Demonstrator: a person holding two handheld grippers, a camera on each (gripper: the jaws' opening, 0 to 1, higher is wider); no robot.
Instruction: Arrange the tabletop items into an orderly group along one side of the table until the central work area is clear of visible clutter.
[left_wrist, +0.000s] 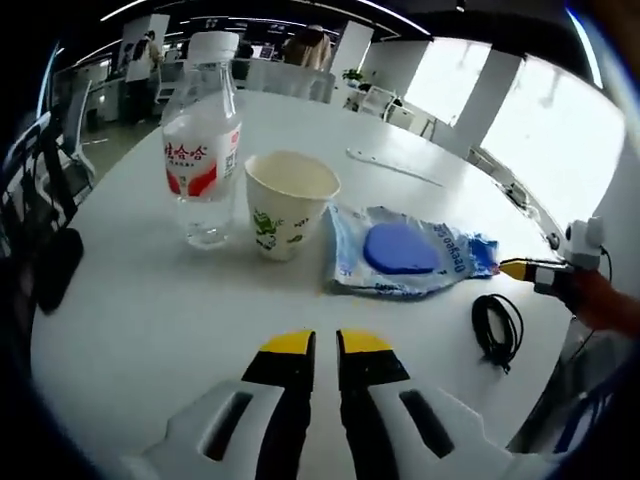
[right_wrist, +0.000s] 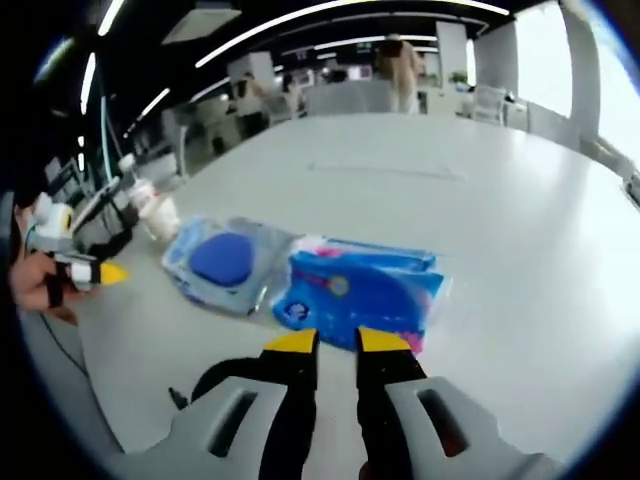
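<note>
A clear water bottle (left_wrist: 205, 150) with a red label stands at the far left, and a paper cup (left_wrist: 288, 205) stands beside it. To their right lies a clear blue bag (left_wrist: 400, 255) holding a blue disc. My left gripper (left_wrist: 326, 345) hovers in front of the cup, its jaws almost together with nothing between them. In the right gripper view a blue tissue packet (right_wrist: 360, 290) lies flat next to the blue bag (right_wrist: 225, 260). My right gripper (right_wrist: 338, 342) is at the packet's near edge, jaws a little apart. I cannot tell whether they touch it.
A black coiled cable (left_wrist: 497, 328) lies near the table's edge, to the right of the bag. A thin pale strip (left_wrist: 392, 165) lies farther back on the white table (left_wrist: 150, 320). Chairs and people stand beyond the far edge. A black chair (left_wrist: 50, 260) is at the left.
</note>
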